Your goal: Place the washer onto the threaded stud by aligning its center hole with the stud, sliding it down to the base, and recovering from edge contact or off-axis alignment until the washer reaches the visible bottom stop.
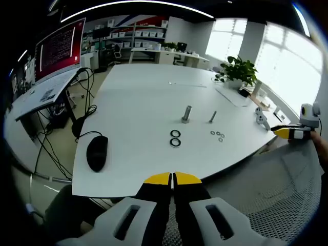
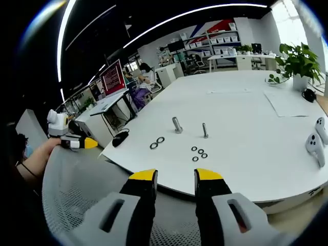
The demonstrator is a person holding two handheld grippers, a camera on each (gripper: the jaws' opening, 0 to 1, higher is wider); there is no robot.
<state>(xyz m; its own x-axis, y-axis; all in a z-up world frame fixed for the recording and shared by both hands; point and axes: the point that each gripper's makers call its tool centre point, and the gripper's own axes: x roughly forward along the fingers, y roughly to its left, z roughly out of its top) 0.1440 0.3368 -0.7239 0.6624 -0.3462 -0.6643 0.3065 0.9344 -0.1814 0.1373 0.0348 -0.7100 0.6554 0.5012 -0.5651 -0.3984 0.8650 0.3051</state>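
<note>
Your left tongs (image 1: 172, 178) are pressed together, right tongs (image 2: 176, 176) spread, both bare; washers (image 2: 157, 143) and studs (image 2: 177, 124) on the bench (image 2: 246, 133) look tiny, threads unreadable.

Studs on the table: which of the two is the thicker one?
The thick stud, standing left of the thin stud in the right gripper view. It is clearly wider, and the two large washers lie just in front of it.
</note>
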